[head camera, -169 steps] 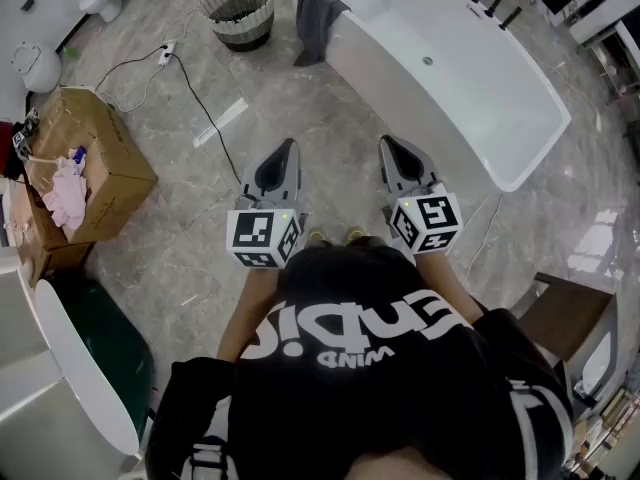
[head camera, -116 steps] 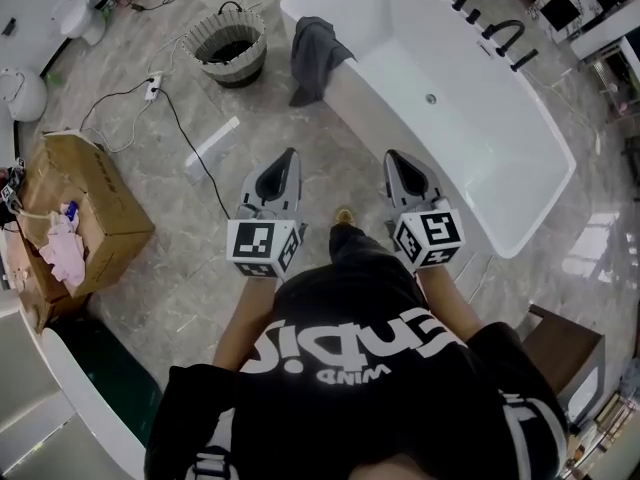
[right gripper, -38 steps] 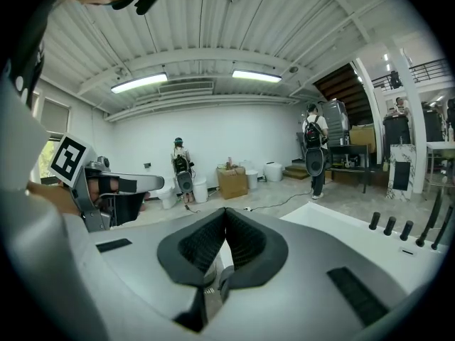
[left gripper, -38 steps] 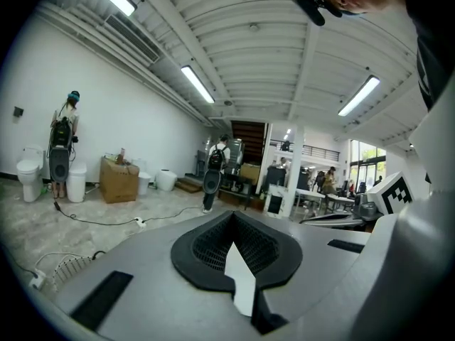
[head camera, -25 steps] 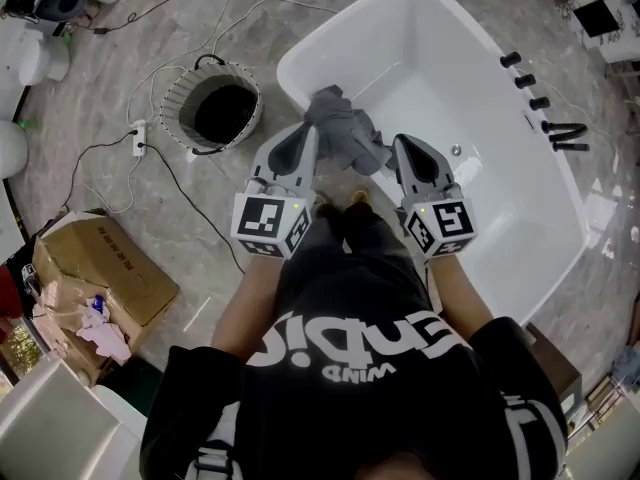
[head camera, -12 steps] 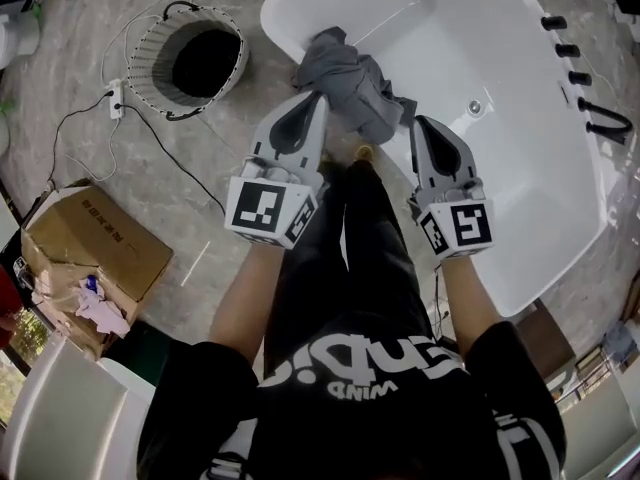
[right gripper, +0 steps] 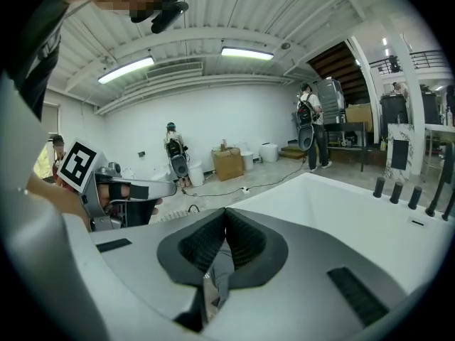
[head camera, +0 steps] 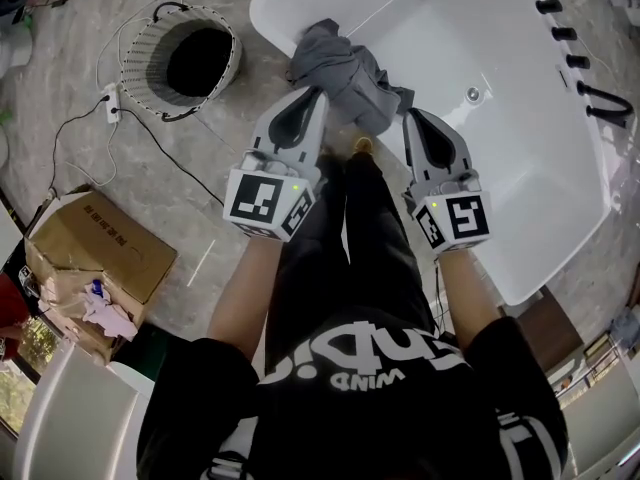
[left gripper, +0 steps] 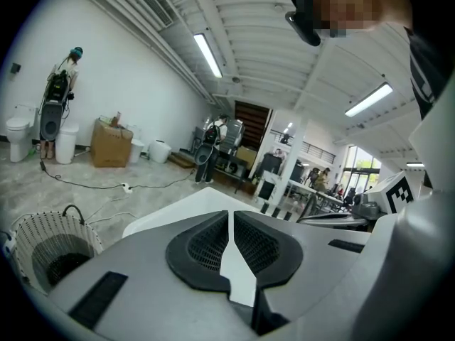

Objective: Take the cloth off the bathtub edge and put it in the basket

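A grey marble floor (head camera: 230, 168) carries a white bathtub (head camera: 520, 148), with a round woven basket (head camera: 135, 43) standing just beside the tub's end. The grey cloth (head camera: 345, 68) sits bunched on the bathtub edge, apart from the basket. The right tool (head camera: 408, 116) has its jaws pinched on a fold of the cloth, seen between its pads in the right gripper view. The left tool (head camera: 318, 93) is closed tight with nothing visible between its jaws, its tip at the cloth's near side. A cardboard box (head camera: 100, 258) lies well to the left.
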`<state>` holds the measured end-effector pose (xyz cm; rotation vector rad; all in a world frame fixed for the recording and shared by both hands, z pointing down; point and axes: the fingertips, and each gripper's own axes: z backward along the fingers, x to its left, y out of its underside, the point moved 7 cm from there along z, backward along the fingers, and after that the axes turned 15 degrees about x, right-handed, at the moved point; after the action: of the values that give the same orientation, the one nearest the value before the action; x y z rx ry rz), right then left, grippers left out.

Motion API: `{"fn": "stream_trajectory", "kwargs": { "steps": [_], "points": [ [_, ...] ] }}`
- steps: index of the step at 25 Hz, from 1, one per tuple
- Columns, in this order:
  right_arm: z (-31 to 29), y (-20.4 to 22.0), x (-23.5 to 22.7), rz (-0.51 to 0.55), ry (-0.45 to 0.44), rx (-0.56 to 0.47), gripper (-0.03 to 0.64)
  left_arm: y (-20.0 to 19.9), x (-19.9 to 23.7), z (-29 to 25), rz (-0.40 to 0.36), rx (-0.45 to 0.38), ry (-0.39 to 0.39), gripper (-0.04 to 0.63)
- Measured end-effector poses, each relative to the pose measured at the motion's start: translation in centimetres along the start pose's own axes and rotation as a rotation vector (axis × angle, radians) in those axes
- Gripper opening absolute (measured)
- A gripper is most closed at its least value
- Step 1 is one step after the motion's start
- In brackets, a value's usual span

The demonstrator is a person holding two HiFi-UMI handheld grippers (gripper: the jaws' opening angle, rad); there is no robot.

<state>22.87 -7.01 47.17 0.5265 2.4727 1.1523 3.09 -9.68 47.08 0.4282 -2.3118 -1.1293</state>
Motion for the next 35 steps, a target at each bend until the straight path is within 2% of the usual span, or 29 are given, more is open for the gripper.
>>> {"fn": "stream_trajectory", "kwargs": {
  "steps": [2, 3, 4, 7, 9, 10, 16, 21, 26, 35],
  "points": [
    [0.2, 0.0, 0.0, -0.005, 0.003, 0.001, 0.014, 0.1, -0.2, -0.1, -0.004, 0.014, 0.011, 0.018],
    [0.3, -0.1, -0.1, -0.008, 0.005, 0.003, 0.014, 0.1, -0.4, -0.2, -0.003, 0.021, 0.024, 0.044],
    [0.3, 0.0, -0.2, -0.012, 0.008, 0.005, 0.014, 0.2, -0.6, -0.3, -0.001, 0.026, 0.04, 0.097],
    [0.5, -0.1, -0.4, -0.019, 0.013, 0.005, 0.014, 0.4, -1.3, -0.6, -0.007, 0.028, 0.082, 0.169],
    [0.5, -0.1, -0.5, -0.023, 0.017, 0.002, 0.014, 0.5, -1.5, -0.9, -0.022, 0.037, 0.101, 0.273],
    [0.5, -0.1, -0.6, -0.025, 0.019, 0.0, 0.014, 0.6, -1.5, -1.0, -0.034, 0.044, 0.109, 0.288],
    [0.6, 0.4, -1.2, -0.042, 0.024, 0.006, 0.014, 1.6, -1.1, -2.4, -0.131, 0.146, 0.133, 0.291],
    [0.8, 0.8, -1.4, -0.057, 0.028, 0.016, 0.014, 3.2, 0.6, -4.3, -0.172, 0.252, 0.118, 0.291],
    [0.8, 1.4, -2.0, -0.071, 0.033, 0.018, 0.014, 5.4, 2.2, -6.8, -0.104, 0.351, 0.075, 0.292],
    [0.6, 2.5, -3.0, -0.103, 0.039, 0.046, 0.014, 10.2, 3.9, -11.8, 0.116, 0.461, -0.08, 0.335]
  ]
}}
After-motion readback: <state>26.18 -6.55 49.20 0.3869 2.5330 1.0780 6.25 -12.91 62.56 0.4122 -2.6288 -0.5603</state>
